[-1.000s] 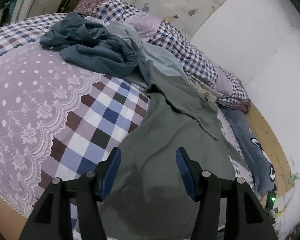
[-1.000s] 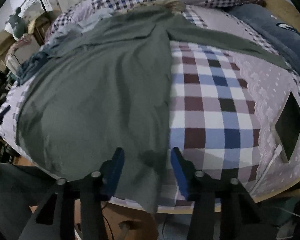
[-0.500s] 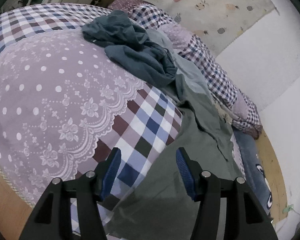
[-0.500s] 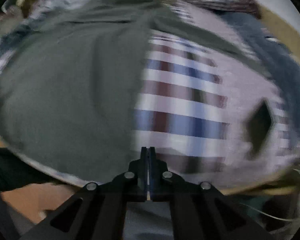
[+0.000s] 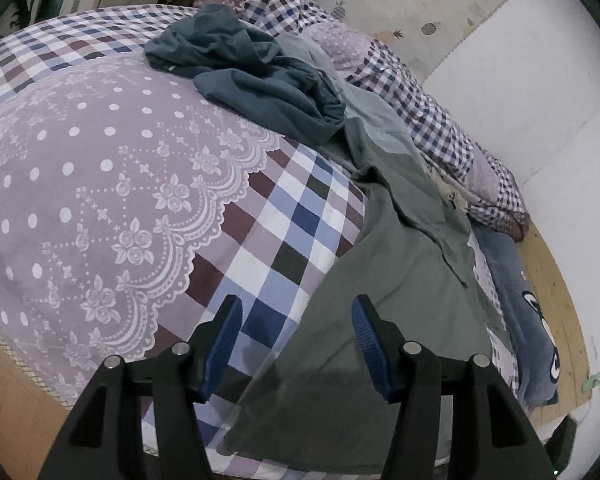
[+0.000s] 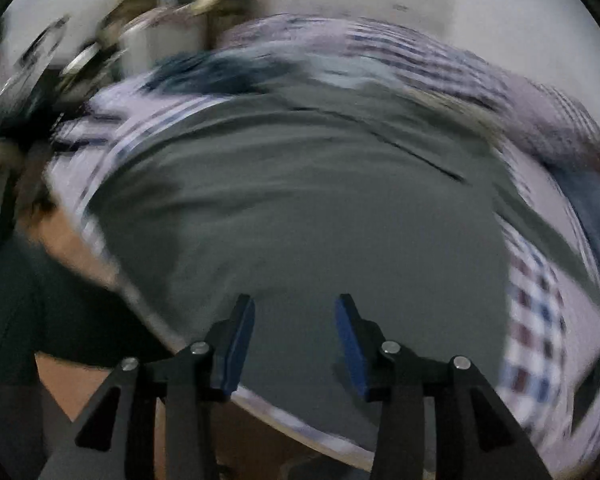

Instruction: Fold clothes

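A grey-green garment [image 5: 388, 292] lies spread on the checked bedspread [image 5: 288, 224], its hem at the near bed edge. It fills the blurred right wrist view [image 6: 320, 220]. My left gripper [image 5: 296, 320] is open and empty, hovering over the garment's left edge near the hem. My right gripper [image 6: 296, 320] is open and empty, above the garment's near hem. A crumpled dark teal garment [image 5: 256, 76] lies further back on the bed.
A pale grey garment [image 5: 372, 116] lies beside the teal pile. A checked quilt [image 5: 420, 92] runs along the far side by the white wall. A blue plush blanket [image 5: 528, 320] lies at the right. Wooden floor [image 6: 80, 240] shows past the bed edge.
The right gripper shut half a second ago and has now opened; it swung left across the garment, blurring its view. The left gripper stayed open and shifted slightly over the garment's left edge.
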`<state>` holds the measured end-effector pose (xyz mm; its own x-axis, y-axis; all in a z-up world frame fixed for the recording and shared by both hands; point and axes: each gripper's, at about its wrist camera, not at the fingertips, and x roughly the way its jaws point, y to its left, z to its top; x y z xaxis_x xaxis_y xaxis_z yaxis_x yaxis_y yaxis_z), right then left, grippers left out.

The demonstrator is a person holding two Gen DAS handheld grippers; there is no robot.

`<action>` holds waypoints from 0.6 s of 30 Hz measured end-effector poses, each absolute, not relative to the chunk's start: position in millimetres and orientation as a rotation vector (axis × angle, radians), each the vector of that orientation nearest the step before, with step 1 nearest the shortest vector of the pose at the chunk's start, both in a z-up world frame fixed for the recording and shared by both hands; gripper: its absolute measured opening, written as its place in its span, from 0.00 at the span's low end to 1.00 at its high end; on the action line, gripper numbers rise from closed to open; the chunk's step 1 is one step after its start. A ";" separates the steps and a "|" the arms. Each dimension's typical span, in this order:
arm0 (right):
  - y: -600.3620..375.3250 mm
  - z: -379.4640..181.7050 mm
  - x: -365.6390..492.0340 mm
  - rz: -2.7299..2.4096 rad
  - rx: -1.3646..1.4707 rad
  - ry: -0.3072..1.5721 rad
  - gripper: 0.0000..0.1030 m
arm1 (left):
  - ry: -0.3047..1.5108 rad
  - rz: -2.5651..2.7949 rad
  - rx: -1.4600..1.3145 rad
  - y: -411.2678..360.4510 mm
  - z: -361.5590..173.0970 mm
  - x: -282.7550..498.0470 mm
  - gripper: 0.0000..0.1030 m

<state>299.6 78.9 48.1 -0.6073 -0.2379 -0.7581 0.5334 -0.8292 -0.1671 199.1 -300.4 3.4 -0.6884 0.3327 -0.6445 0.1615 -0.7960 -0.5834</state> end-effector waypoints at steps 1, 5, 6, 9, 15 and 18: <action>67.0 40.1 303.9 -2.391 1.047 0.595 0.44 | -0.970 2.626 -1.191 -301.8 3.1 199.4 0.59; 35.1 5.5 317.5 -2.300 0.990 0.890 0.44 | -1.001 2.614 -1.171 -304.8 3.3 200.1 0.59; 31.1 -0.4 319.4 -2.283 0.990 0.940 0.44 | -1.001 2.612 -1.170 -304.3 3.7 199.8 0.59; 26.7 -15.6 321.2 -2.246 0.987 1.042 0.44 | -0.993 2.609 -1.170 -303.0 4.2 198.9 0.59; 10.5 -38.6 327.6 -2.207 0.895 1.236 0.42 | -1.019 2.604 -1.162 -306.0 3.4 199.3 0.59; 7.1 -45.7 326.9 -2.200 0.880 1.268 0.31 | -1.031 2.601 -1.160 -307.9 2.7 199.4 0.59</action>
<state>326.9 7.1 -45.7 -0.6949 -0.0658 -0.7161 0.6527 -0.4758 -0.5896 199.3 -307.9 2.7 -0.7012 0.3566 -0.6173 0.1634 -0.7625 -0.6261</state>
